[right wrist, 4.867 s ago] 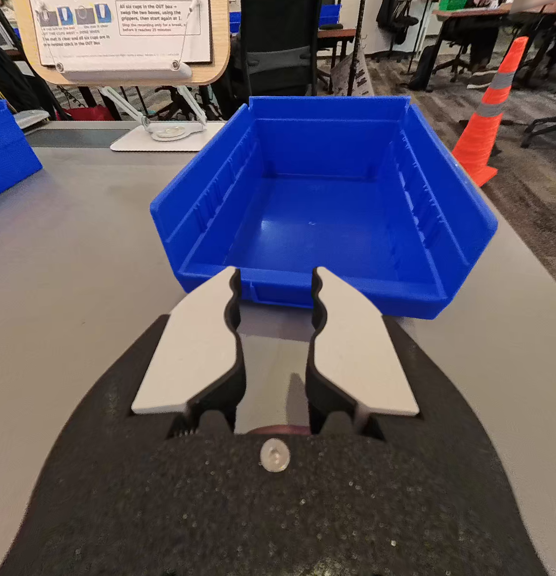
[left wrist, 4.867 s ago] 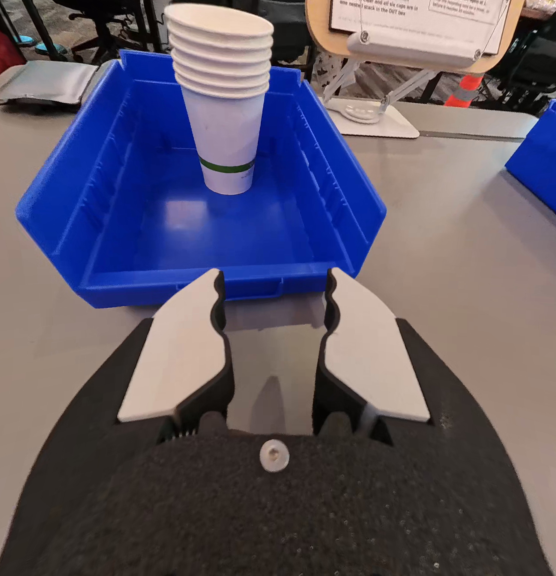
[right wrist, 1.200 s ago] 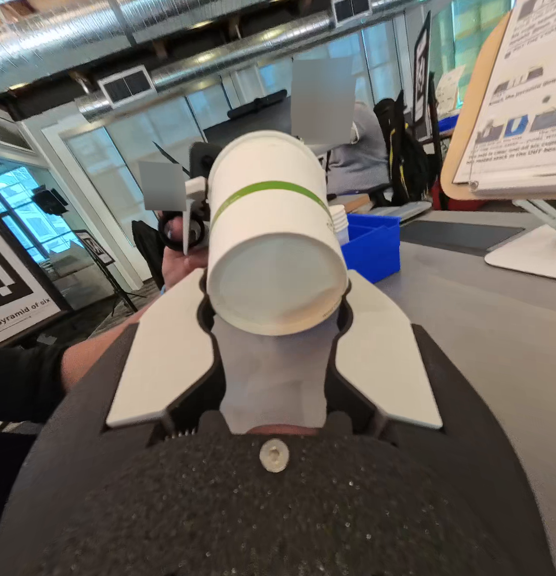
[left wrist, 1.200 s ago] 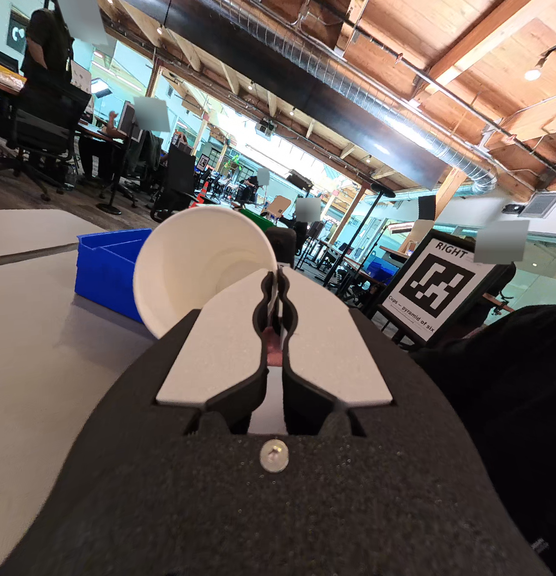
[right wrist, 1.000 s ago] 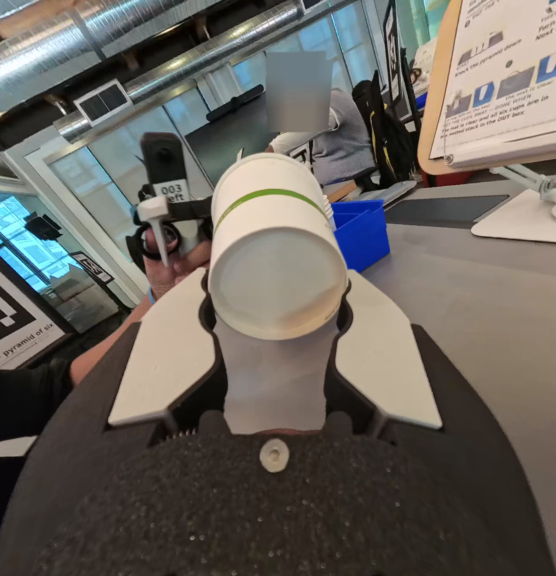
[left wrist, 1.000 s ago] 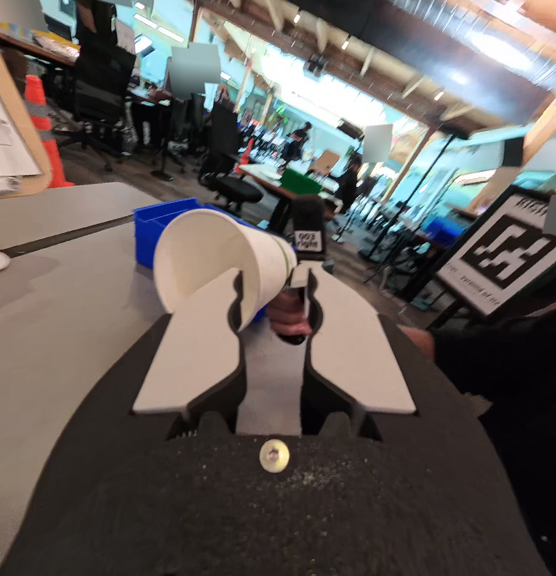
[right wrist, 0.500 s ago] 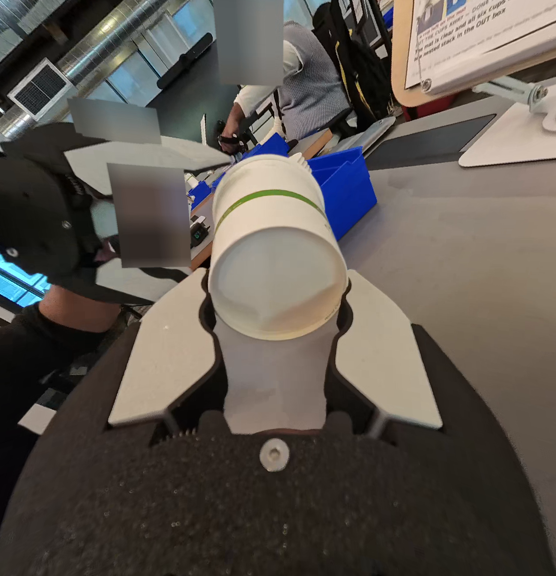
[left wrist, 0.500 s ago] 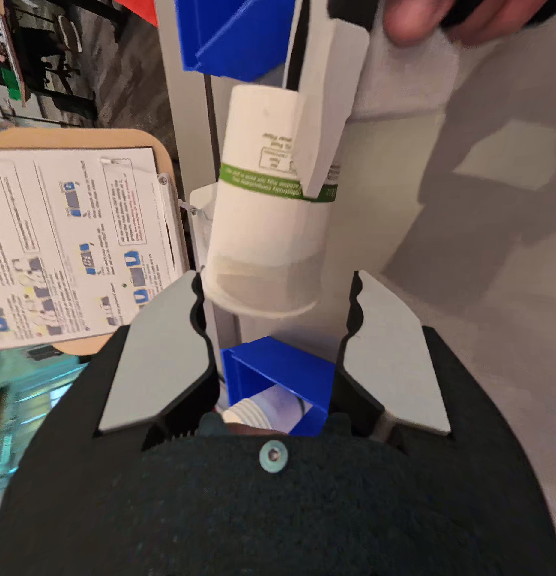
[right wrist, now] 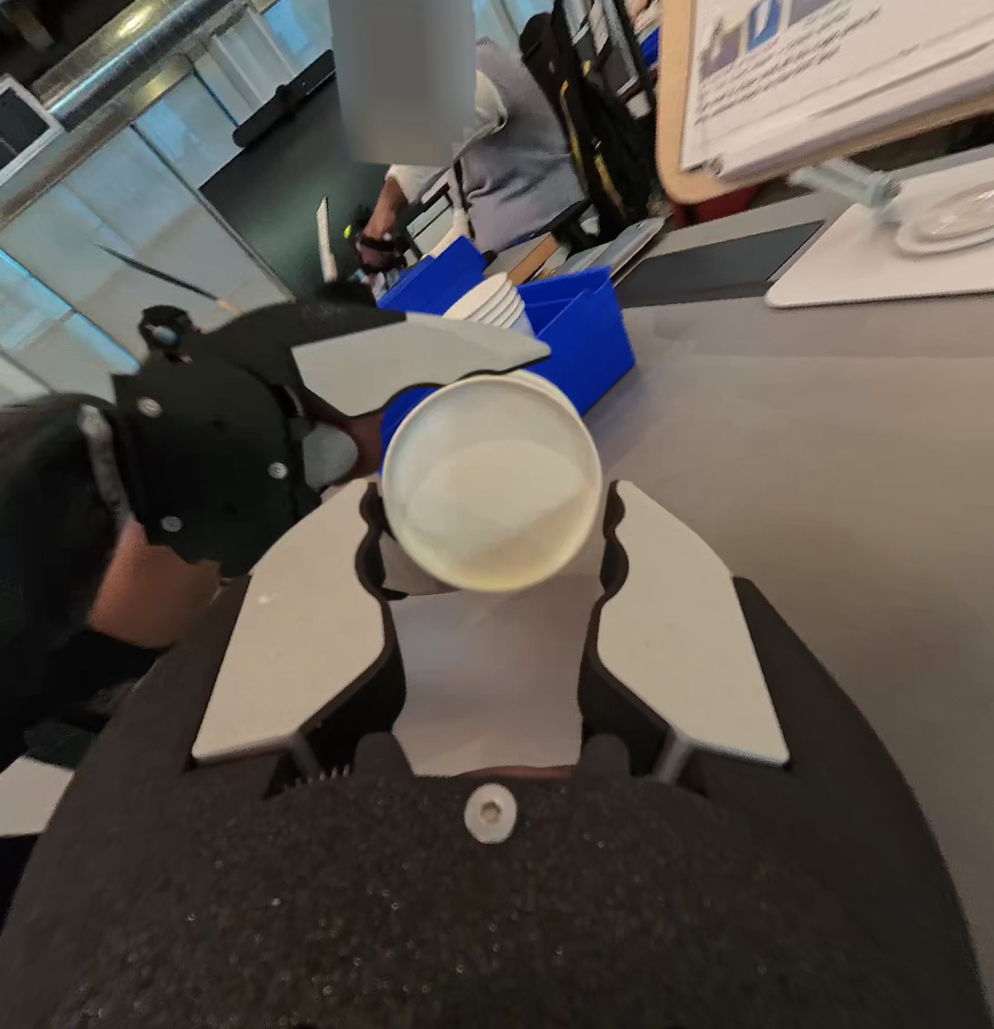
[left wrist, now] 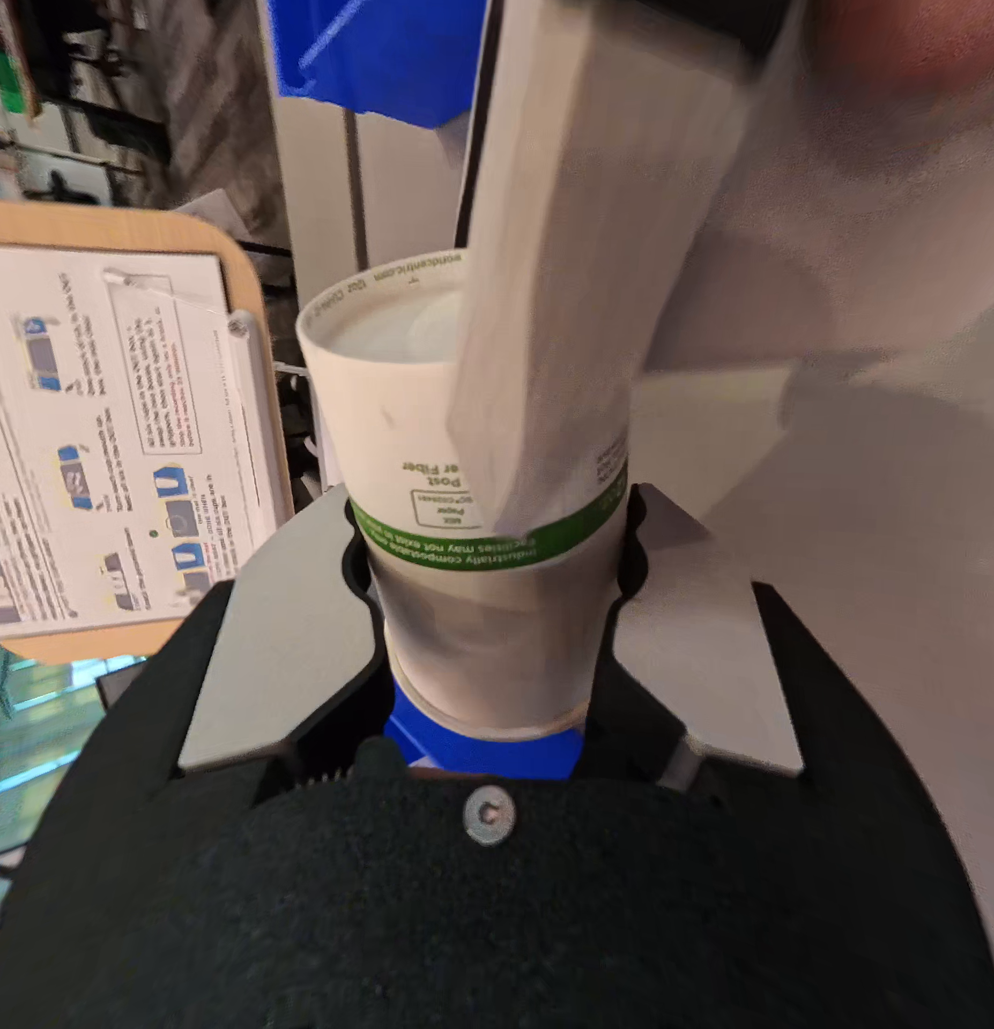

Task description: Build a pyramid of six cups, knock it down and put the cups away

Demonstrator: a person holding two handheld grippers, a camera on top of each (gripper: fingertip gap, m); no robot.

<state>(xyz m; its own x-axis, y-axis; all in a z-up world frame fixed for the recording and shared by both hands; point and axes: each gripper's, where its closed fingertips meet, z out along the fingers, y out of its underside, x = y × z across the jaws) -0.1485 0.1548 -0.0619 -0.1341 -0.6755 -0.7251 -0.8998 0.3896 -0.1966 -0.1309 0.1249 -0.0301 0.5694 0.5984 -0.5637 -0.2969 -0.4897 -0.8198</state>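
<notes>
White paper cup (left wrist: 472, 557) with a green band sits mid-frame in both views, held in the air over the grey table (right wrist: 818, 473). Both the left gripper (left wrist: 492, 534) and right gripper (right wrist: 492, 518) clamp its sides. More cups (right wrist: 492, 303) sit nested in a blue bin (right wrist: 584, 339) at upper centre.

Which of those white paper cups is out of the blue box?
The green-banded white paper cup between the left claw and right claw; the other cups sit nested in the blue plastic box.
</notes>
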